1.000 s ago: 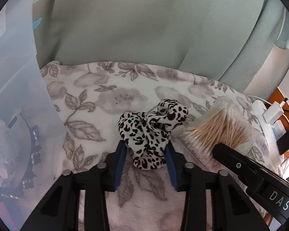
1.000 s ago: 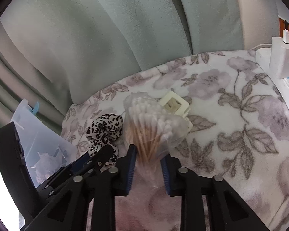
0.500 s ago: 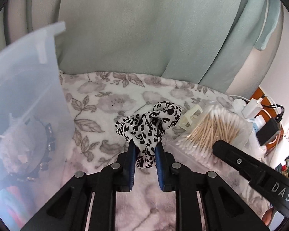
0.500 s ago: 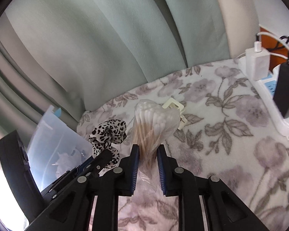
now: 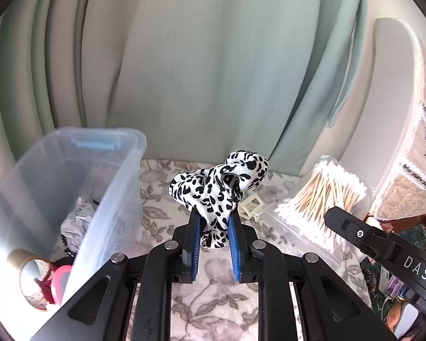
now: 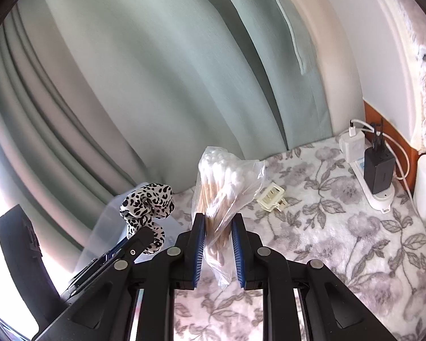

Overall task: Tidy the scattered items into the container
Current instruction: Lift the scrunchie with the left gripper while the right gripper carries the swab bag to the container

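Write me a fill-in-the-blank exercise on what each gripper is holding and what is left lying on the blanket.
1. The left gripper is shut on the spotted ____.
2. The right gripper holds a clear bag of cotton ____.
3. The cream hair clip lies on the floral ____.
4. The clear plastic bin stands to the ____ of the left gripper.

Missing words: scrunchie; swabs; blanket; left

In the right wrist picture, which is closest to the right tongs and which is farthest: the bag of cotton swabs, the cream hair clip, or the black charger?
1. Clear plastic bag of cotton swabs: gripped in the right tongs.
2. Cream plastic hair clip: just beyond, slightly right, on the floral blanket.
3. Black charger block: far right, by the wall.
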The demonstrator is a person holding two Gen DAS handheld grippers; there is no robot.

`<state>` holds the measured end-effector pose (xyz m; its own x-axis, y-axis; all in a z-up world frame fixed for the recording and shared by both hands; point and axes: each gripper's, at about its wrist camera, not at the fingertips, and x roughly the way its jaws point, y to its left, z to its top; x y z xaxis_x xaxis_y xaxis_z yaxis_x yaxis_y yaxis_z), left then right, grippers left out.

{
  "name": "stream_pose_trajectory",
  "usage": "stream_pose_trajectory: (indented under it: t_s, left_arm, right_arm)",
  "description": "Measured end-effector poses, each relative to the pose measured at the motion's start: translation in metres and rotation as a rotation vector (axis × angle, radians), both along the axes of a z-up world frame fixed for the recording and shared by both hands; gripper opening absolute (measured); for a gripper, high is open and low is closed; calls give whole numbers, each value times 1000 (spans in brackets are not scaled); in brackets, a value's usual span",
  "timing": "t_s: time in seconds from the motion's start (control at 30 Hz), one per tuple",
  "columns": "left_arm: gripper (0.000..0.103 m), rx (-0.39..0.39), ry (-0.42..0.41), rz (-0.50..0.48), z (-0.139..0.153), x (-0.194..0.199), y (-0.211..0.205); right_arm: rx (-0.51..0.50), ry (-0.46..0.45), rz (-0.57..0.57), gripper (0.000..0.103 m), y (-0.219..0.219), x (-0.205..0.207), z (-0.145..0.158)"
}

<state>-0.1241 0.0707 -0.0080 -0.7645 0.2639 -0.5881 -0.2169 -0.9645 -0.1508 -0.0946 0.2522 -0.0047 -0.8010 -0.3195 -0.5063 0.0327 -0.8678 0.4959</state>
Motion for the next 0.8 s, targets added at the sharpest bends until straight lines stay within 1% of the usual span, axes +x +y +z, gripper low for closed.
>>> stream_pose_trajectory:
  t_s: [0.2,0.4,0.57,0.8]
  left_arm:
    - [19,13,67,25,33,36,-20]
    - [19,31,120,69,58,62,-48]
    - [19,52,158,110,75,83,-71]
    - [19,83,199,165,84,102,-102]
  right_arm:
    - [4,79,16,21,-14,37,40]
    - [28,152,70,21,-39,63,72]
    - [53,193,113,21,-59,80,90]
    - [78,235,156,21,-84,95,107]
